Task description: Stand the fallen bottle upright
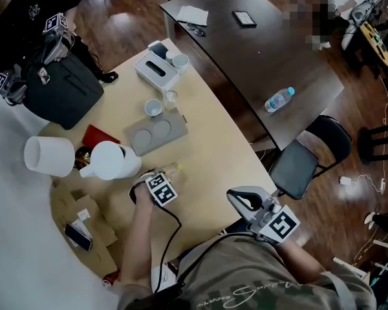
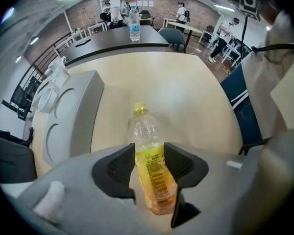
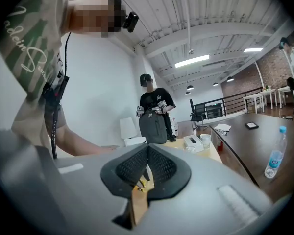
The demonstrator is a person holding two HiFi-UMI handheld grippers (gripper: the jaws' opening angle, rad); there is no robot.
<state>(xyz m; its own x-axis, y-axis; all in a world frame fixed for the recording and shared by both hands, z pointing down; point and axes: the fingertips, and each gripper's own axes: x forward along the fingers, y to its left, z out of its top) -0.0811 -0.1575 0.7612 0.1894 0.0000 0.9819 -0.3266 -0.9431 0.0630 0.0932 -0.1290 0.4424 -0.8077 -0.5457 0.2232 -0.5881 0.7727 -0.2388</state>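
The fallen bottle (image 2: 147, 131) lay on its side on the beige worktop (image 1: 207, 141), low and left of centre in the head view, its yellow cap toward the top of the left gripper view and a grey tray (image 2: 68, 121) at its left. The left gripper (image 2: 150, 156) pointed steeply down with its fingers apart, one on each side of the labelled body, apparently not yet clamping. The right gripper (image 3: 147, 156), at lower right, had its fingers closed on nothing. The step in hand looked like the reach. Next, the fingers would need to close on the bottle, then tip it cap-up.
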